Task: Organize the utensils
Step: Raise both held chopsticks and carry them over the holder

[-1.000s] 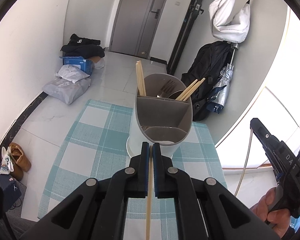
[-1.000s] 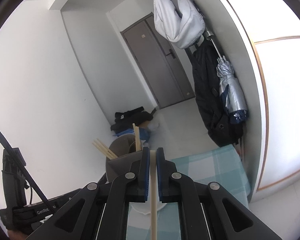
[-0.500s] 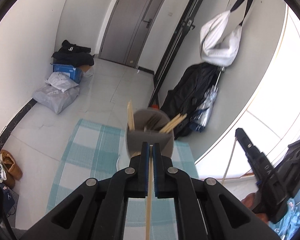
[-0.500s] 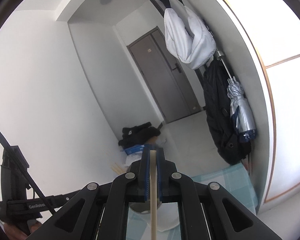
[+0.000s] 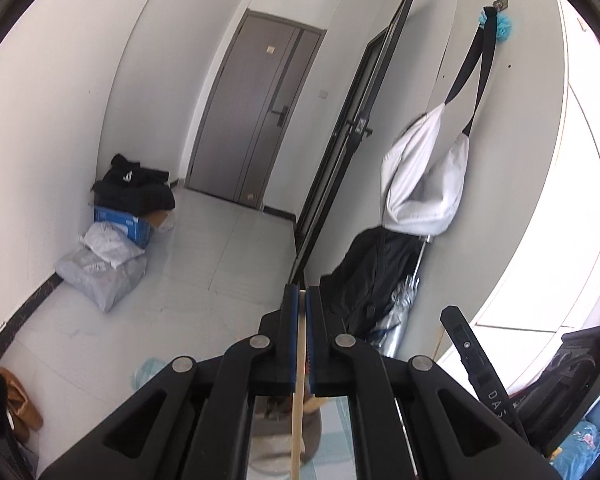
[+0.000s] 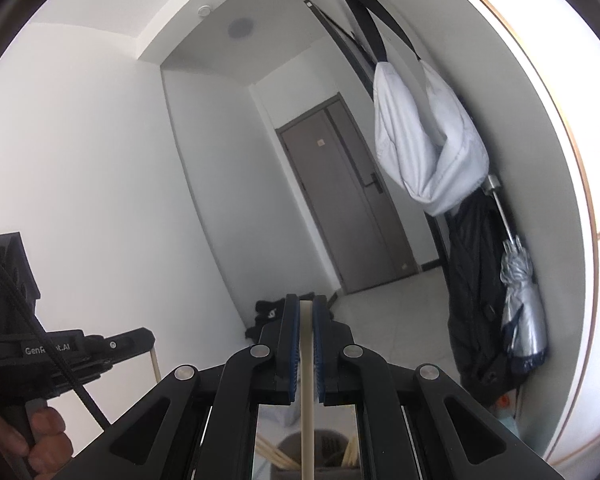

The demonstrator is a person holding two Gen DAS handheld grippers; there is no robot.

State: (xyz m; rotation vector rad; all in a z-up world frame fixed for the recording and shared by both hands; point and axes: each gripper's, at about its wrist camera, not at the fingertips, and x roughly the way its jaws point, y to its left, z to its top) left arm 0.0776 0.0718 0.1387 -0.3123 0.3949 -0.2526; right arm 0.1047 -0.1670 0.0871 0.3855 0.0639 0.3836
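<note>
My left gripper [image 5: 302, 300] is shut on a wooden chopstick [image 5: 298, 396] that hangs down between the jaws. Below it, seen through the gaps, is the grey utensil holder [image 5: 284, 440] on the teal checked cloth [image 5: 336, 428]. My right gripper [image 6: 306, 308] is shut on a pale chopstick [image 6: 307, 392] that also points down. The holder [image 6: 320, 460] with several chopsticks [image 6: 276, 458] in it shows low between the right fingers. The right gripper also appears in the left wrist view [image 5: 476, 364], and the left gripper in the right wrist view [image 6: 72, 350].
A grey door [image 5: 256, 120] stands at the far end of the hallway. Bags and a box [image 5: 116, 232] lie by the left wall. A white bag [image 5: 424, 184], black backpack [image 5: 376, 276] and folded umbrella [image 6: 520, 292] hang on the right wall. Shoes [image 5: 16, 404] sit at the left.
Both grippers have risen and tilted upward with their chopsticks. The holder has dropped from mid-frame to the bottom edge, mostly hidden behind the fingers in both views.
</note>
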